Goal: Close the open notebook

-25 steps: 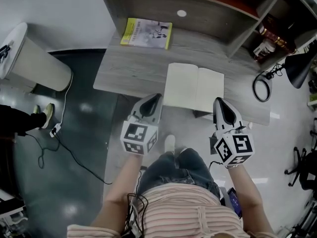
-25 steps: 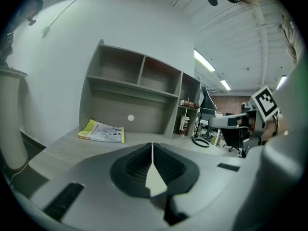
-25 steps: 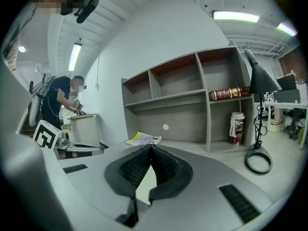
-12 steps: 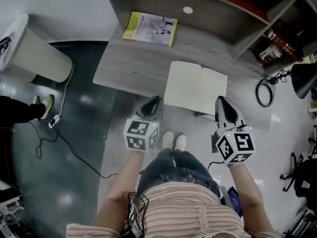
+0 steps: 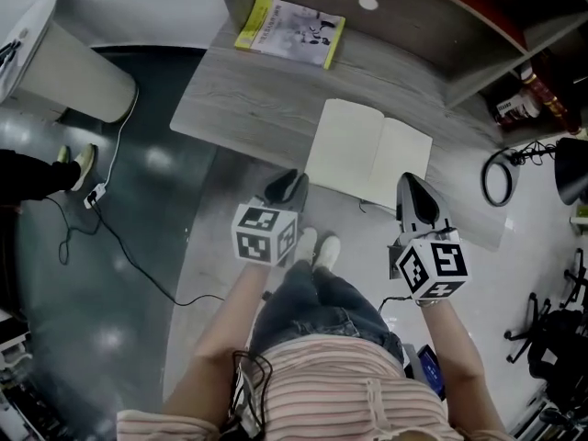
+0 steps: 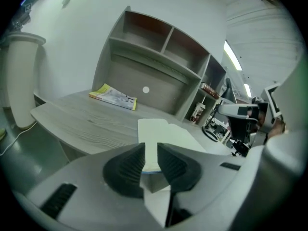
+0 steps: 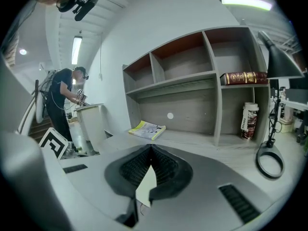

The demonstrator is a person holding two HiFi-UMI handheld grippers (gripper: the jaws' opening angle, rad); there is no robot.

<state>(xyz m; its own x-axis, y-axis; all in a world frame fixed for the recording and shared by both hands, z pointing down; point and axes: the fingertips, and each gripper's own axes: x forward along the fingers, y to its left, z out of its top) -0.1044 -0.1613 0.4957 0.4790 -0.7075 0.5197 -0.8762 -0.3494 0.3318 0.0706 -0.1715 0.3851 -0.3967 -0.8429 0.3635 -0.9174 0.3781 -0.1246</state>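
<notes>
The shelf unit [image 7: 216, 88] at the back holds a can [image 7: 249, 119] below and a brown book [image 7: 243, 77] above. The open notebook [image 5: 372, 154] lies flat at the desk's [image 5: 248, 108] near edge. The left gripper [image 6: 150, 147] has dropped lower than a second ago. Its fingers have just parted slightly and grip nothing, and the notebook's edge shows beyond the gap. The right gripper's [image 7: 150, 150] fingertips meet.

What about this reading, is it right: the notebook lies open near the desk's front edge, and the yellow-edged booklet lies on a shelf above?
Not the shelf. The notebook lies open near the front edge of the desk, but the yellow-edged booklet lies on the desk itself, at the back left, as the head view shows.
</notes>
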